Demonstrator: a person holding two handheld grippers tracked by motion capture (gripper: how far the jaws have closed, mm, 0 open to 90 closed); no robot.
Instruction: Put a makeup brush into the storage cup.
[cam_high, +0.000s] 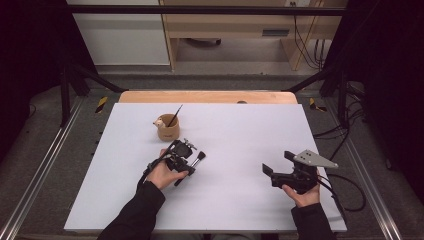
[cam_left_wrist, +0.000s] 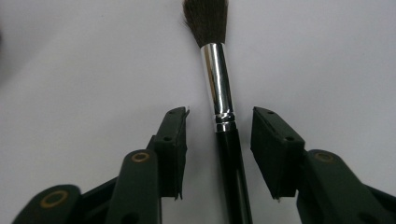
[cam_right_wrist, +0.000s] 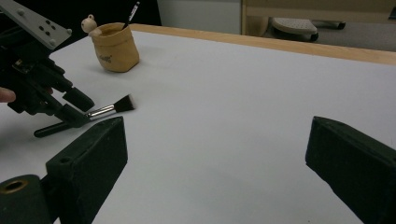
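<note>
The left gripper is straddling the black-handled, silver-ferruled makeup brush lying flat on the white table near the tan fabric cup, pads not yet touching it, evidently for pickup, while the right gripper is idling wide apart.

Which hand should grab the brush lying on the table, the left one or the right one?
The left. The left gripper already has its jaws on both sides of the brush, not yet pressing on it. The right gripper is open over bare table, well away from it.
</note>
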